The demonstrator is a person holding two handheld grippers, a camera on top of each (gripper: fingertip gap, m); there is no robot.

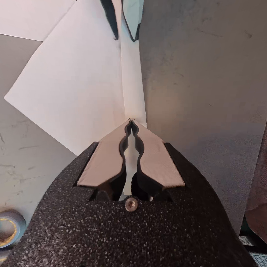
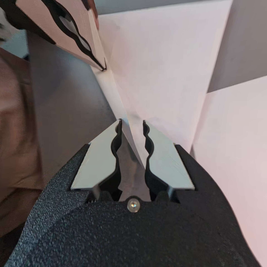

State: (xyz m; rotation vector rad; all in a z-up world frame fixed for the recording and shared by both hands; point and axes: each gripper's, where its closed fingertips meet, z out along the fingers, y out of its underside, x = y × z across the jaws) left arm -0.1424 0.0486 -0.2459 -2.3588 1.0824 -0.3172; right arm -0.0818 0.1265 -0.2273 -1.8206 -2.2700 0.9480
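Left gripper (image 1: 131, 120) is pinched tight on the raised fold of a white paper sheet (image 1: 75, 80), its tips meeting on the crease while the paper runs back between the two fingers. Along that same fold, farther from the left gripper, the right gripper (image 1: 125, 39) stands with its fingers parted, one on each side of the folded edge, clamping nothing. From its own camera, the right gripper (image 2: 131, 120) straddles the lifted strip of the sheet (image 2: 159, 60), which passes through the gap close to one finger (image 2: 101, 156). Beyond it the left gripper (image 2: 103, 69) nips the fold. Under the sheet lies a scuffed grey tabletop (image 1: 202, 72). A second white sheet (image 2: 234, 130) lies partly under the folded one. A tape roll (image 1: 8, 229) sits on the tabletop beside the left gripper's body.
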